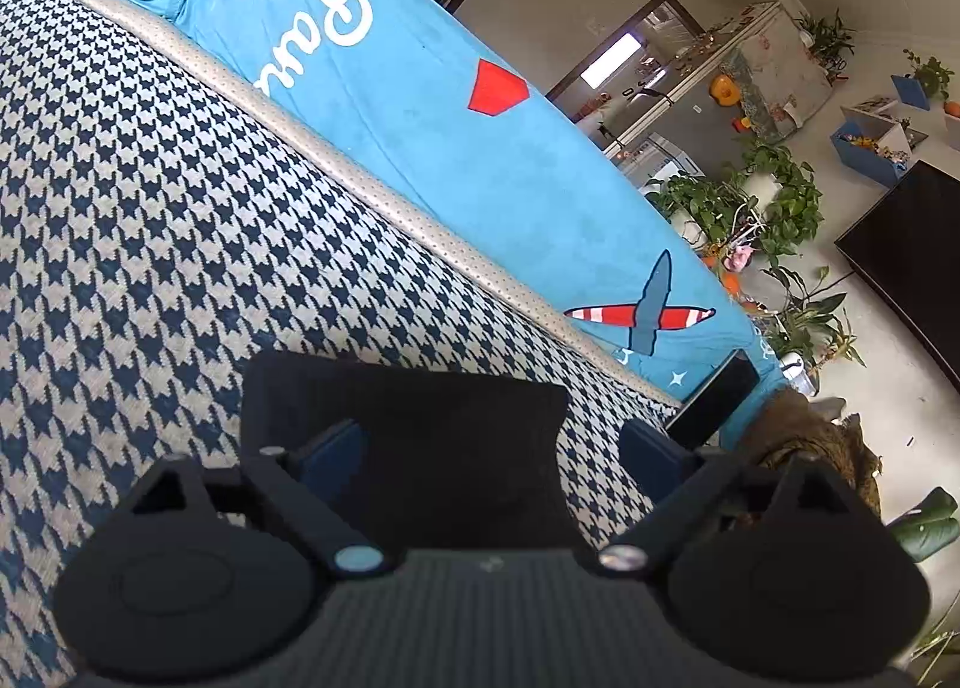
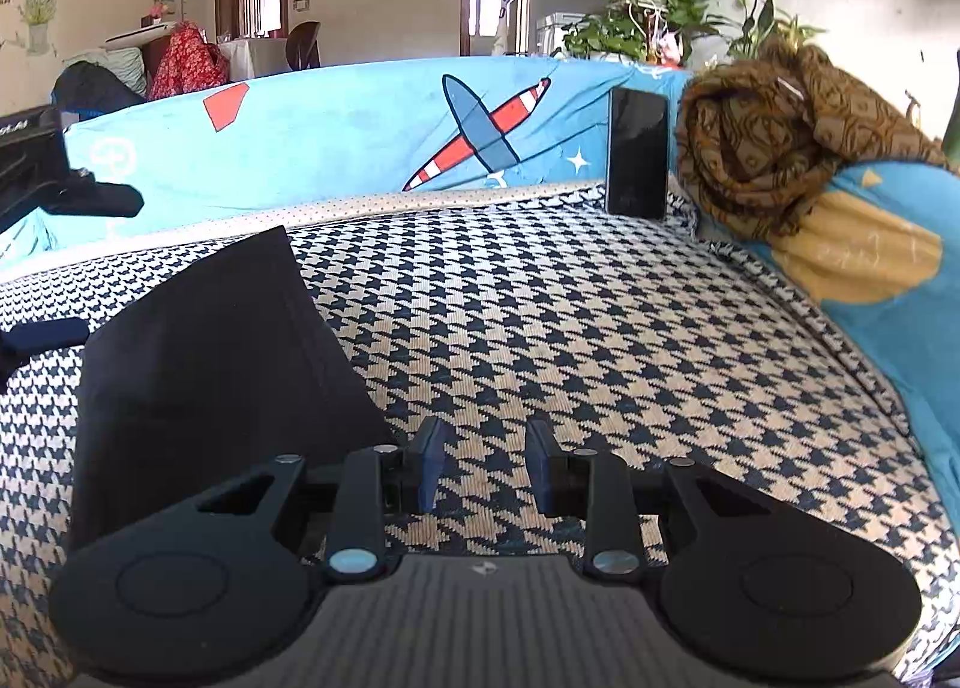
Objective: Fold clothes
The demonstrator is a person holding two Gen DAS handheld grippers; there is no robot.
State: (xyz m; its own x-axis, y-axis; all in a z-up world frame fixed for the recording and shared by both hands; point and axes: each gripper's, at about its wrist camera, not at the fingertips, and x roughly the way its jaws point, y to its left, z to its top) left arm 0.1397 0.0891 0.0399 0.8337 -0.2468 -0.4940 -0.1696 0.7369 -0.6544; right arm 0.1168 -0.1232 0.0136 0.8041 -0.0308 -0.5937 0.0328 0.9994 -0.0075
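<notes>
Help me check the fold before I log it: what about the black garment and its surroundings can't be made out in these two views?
- Black garment: its near edge is hidden by the right tongs in the right wrist view and by the left tongs in the left wrist view.
- Garment type and layer count: no detail shows in the dark cloth.
- Phone: screen dark; in the left wrist view only a sliver shows.
- Brown scarf: its far side is hidden.

L gripper [image 1: 489, 448] jaws wide apart, black cloth [image 1: 414, 436] lying flat btwn the fingers, pads not pressing it. Cloth rests on houndstooth cushion [image 1: 180, 244]. Blue cover [image 1: 420, 106] w/ plane print behind; plants [image 1: 756, 208] at right.
</notes>
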